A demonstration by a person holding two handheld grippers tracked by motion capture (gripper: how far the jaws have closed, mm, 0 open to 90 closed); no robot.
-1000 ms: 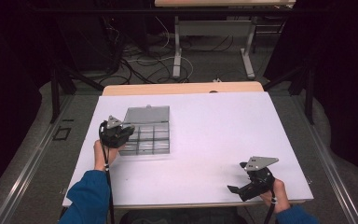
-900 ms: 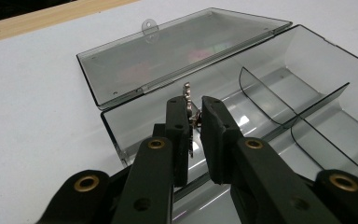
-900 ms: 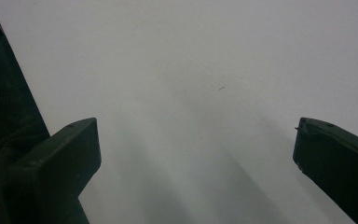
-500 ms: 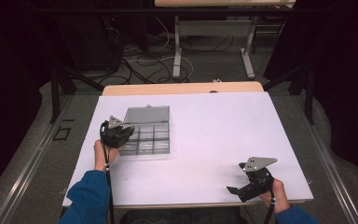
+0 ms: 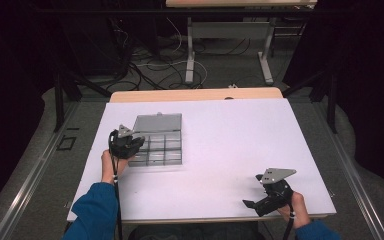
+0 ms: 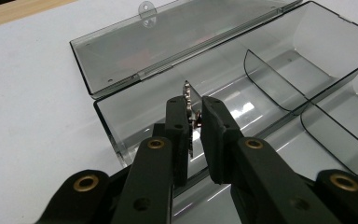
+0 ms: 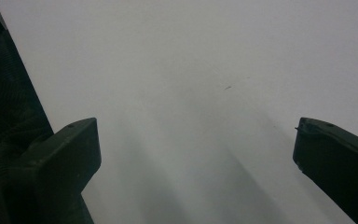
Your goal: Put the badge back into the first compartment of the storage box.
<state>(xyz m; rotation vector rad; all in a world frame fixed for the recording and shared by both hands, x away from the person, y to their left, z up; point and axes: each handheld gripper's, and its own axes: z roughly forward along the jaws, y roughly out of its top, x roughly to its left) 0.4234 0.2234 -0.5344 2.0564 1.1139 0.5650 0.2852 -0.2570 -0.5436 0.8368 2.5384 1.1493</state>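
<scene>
While one clear compartment box (image 5: 157,145) lies open on the white table (image 5: 240,145), the left gripper (image 6: 195,116) pinches one small metal part (image 6: 191,109) above the box's near-left compartment. The right gripper (image 7: 196,154) hovers with jaws spread wide over bare table.

You work at a white rectangular surface (image 5: 240,145) with a pale wooden edge strip (image 5: 195,94) along its far side. Beyond it, tangled dark cables (image 5: 150,65) lie on grey carpeted floor (image 5: 230,75) beside a second table's light metal legs (image 5: 192,50). Dark curtains (image 5: 365,75) close off both sides of your dim room.
</scene>
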